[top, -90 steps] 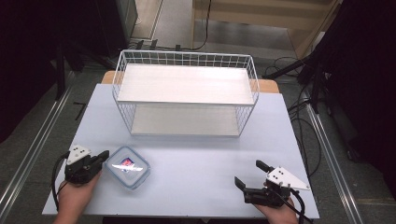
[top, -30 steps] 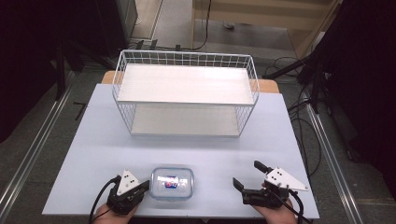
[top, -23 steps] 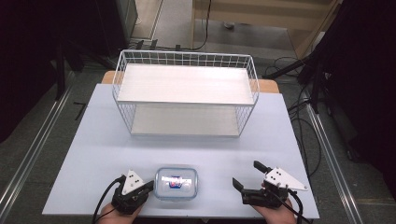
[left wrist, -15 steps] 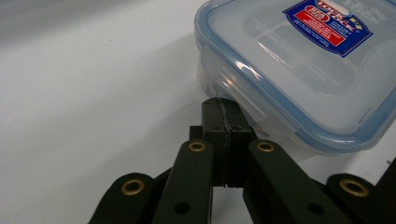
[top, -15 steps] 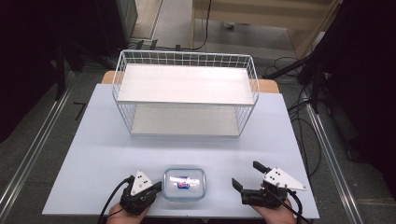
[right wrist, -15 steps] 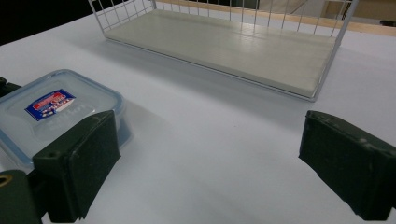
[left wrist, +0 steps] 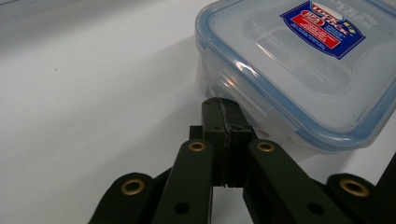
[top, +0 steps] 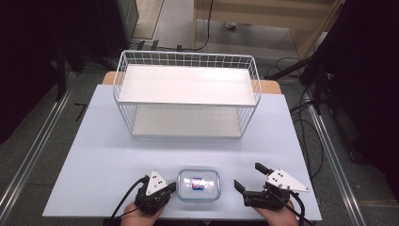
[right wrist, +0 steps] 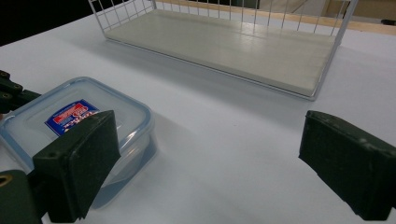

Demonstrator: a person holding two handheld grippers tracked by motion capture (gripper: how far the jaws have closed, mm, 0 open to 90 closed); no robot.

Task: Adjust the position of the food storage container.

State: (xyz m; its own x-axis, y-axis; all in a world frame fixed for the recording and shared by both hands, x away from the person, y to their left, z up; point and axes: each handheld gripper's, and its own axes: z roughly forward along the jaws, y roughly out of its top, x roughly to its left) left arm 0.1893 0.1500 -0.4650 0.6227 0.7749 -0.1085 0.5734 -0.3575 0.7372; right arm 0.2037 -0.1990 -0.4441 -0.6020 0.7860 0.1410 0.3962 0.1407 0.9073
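Observation:
A clear plastic food container (top: 199,185) with a blue-rimmed lid and a red and blue label lies flat near the table's front edge. My left gripper (top: 172,188) is just to its left, shut, with nothing between the jaws. In the left gripper view its closed tips (left wrist: 223,109) rest against the side of the container (left wrist: 299,60), under the lid's rim. My right gripper (top: 248,175) stands open to the right of the container, a short gap away. In the right gripper view the container (right wrist: 79,121) lies behind the left jaw of my right gripper (right wrist: 210,163).
A white wire rack (top: 187,94) with two pale shelves stands at the back middle of the light table (top: 103,155); its lower shelf (right wrist: 224,42) lies ahead of the right gripper. Cables and dark stands lie on the floor around the table.
My left gripper has slid right along the front edge, and the container has moved right with it, closer to the right gripper. The right gripper has kept still.

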